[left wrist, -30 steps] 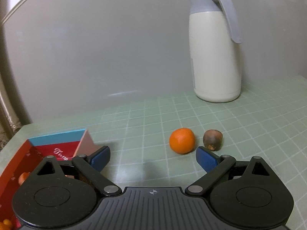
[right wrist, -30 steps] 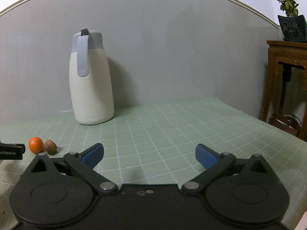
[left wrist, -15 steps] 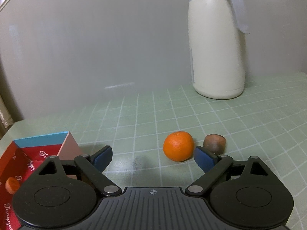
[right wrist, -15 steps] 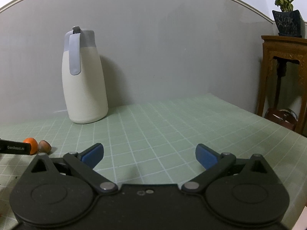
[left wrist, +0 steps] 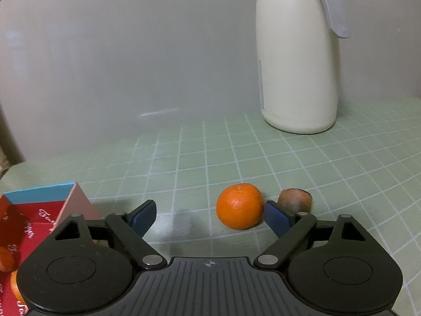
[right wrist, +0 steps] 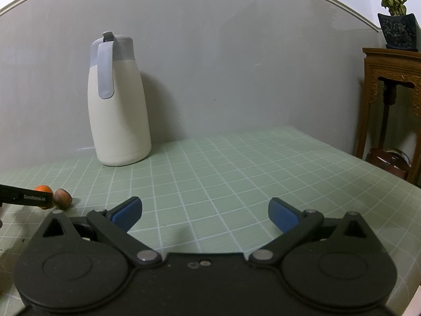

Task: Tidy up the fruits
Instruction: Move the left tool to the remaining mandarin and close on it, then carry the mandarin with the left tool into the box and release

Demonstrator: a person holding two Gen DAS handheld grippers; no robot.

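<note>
An orange (left wrist: 239, 206) lies on the green grid mat (left wrist: 210, 158), and a brown fruit (left wrist: 294, 201) sits just to its right. My left gripper (left wrist: 209, 210) reaches around the orange. Its jaws are closing, with the orange between them close to the right pad (left wrist: 276, 218) and a wide gap to the left pad. In the right wrist view the orange (right wrist: 43, 188) and brown fruit (right wrist: 63, 197) sit far left, behind the left gripper's finger (right wrist: 26, 197). My right gripper (right wrist: 204, 205) hangs open over bare mat with nothing between its fingers.
A red box (left wrist: 31, 218) with a blue rim at the near left holds orange fruits (left wrist: 6, 259). A tall cream jug (left wrist: 297, 60) stands by the grey wall, behind the fruit. A wooden stand (right wrist: 394, 105) with a potted plant is beyond the table's right edge.
My left gripper has moved forward and down toward the orange, which now lies between its fingers, and its jaws have narrowed a little. The right gripper has stayed put.
</note>
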